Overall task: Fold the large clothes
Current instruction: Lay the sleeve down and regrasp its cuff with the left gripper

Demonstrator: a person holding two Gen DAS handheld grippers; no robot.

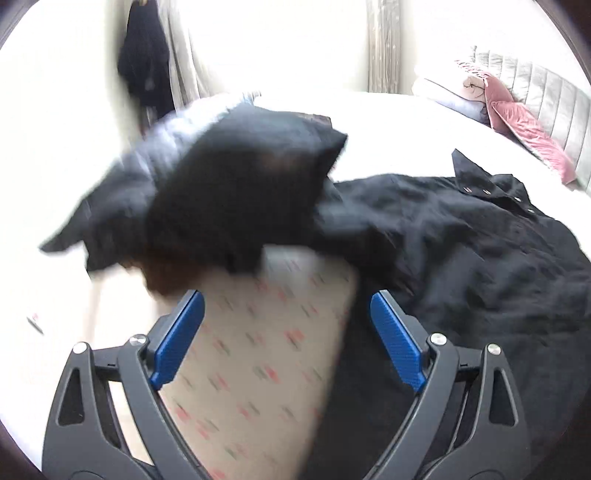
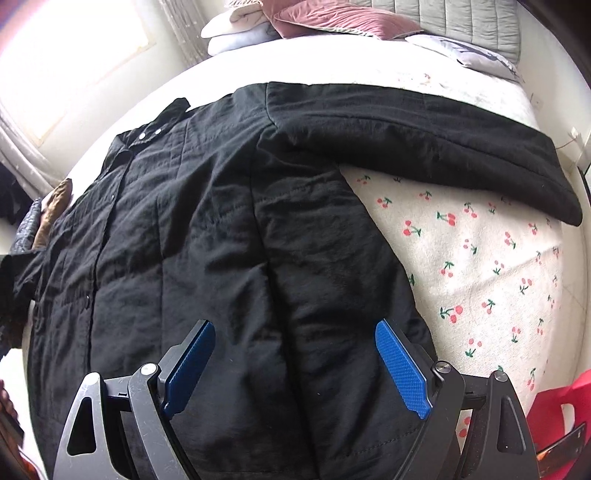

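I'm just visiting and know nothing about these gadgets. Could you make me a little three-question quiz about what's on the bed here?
1. True or false: the right gripper has its blue fingers clamped on the black coat.
2. What print is on the bedsheet? A) stripes B) cherries C) stars
3. Fill in: the coat's right-hand sleeve lies stretched out toward the ____ cushion at the headboard.

Key: 1 false, both grippers, including the left gripper, are open and hold nothing; 2 B; 3 pink.
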